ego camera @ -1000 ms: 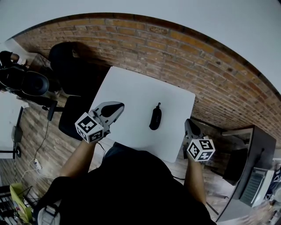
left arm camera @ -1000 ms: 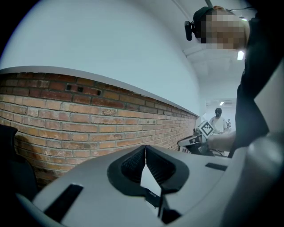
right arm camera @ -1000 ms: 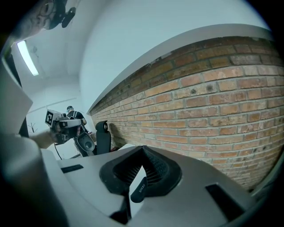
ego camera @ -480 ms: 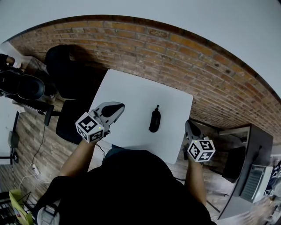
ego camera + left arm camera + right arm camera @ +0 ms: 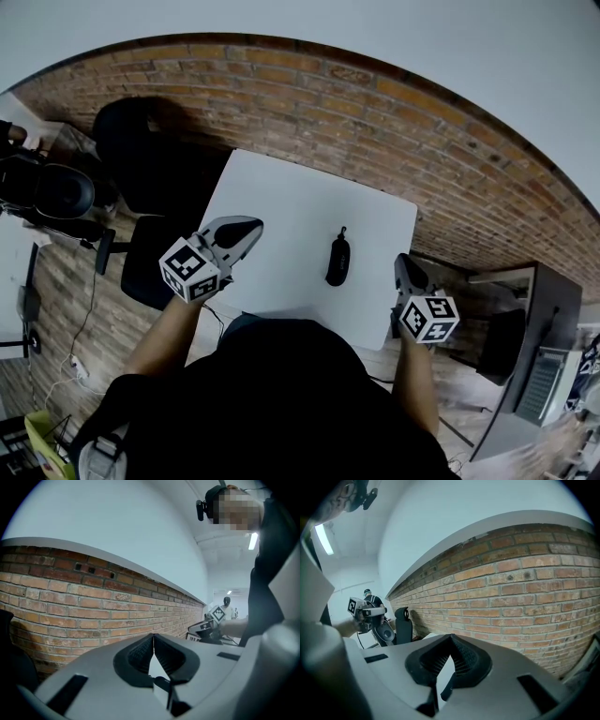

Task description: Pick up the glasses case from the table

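On a white square table (image 5: pixel 281 206), seen steeply from above, a black glasses case (image 5: pixel 338 260) lies alone. It sits a little toward 4 o'clock from the table's middle, with its long side running from 12 to 6 o'clock and a short tab at the 12 o'clock end. Nothing touches it.

The person, in a dark top, holds a gripper in each hand at the table's near edge. The left gripper (image 5: pixel 244 230) hangs over the table's left edge, with the case at about 3 o'clock from it and well apart. Its own view shows the left gripper (image 5: pixel 153 641) with its ribbed black pads meeting at the tips and nothing between them. The right gripper (image 5: pixel 405 265) is just past the table's right corner, with the case near it at about 10 o'clock. Its own view shows the right gripper (image 5: pixel 450 640) likewise closed, tips together and empty.

A red brick wall (image 5: pixel 375 103) curves along the far side of the table. A black chair (image 5: pixel 141 155) stands at 10 o'clock from the table, against the wall.
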The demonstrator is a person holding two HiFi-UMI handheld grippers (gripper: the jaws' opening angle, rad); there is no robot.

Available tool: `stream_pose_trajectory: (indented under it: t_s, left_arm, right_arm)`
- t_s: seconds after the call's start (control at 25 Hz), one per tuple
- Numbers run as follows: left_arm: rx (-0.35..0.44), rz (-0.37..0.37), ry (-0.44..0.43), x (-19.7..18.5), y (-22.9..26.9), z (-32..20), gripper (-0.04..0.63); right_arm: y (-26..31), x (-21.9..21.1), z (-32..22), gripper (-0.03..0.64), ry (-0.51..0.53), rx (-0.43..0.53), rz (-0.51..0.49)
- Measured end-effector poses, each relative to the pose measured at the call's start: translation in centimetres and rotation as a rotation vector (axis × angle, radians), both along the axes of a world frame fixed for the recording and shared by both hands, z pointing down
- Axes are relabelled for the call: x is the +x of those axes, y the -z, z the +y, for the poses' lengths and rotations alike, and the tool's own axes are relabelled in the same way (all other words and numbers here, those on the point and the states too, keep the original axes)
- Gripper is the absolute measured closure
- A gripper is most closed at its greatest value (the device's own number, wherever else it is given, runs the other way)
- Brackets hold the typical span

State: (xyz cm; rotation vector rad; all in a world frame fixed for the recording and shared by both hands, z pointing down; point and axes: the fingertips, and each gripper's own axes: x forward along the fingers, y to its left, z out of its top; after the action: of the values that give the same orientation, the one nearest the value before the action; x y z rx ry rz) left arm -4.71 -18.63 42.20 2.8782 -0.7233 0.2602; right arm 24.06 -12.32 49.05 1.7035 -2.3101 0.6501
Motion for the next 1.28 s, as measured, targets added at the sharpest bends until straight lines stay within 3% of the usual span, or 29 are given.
stream_pose_trajectory:
  t_s: [0.44, 1.28]
  left_arm:
    - [-0.017, 0.002, -0.038, -0.9, -0.2, -2.6, 0.583]
    - [-0.054, -0.025, -0.017, -4.1, -1.6, -5.2, 0.583]
  right_arm:
    - [-1.6, -1.2, -1.2, 0.601, -0.040, -0.047, 0.010]
    - [-11.8, -2.4, -3.5, 0.601, -0.070, -0.215, 0.073]
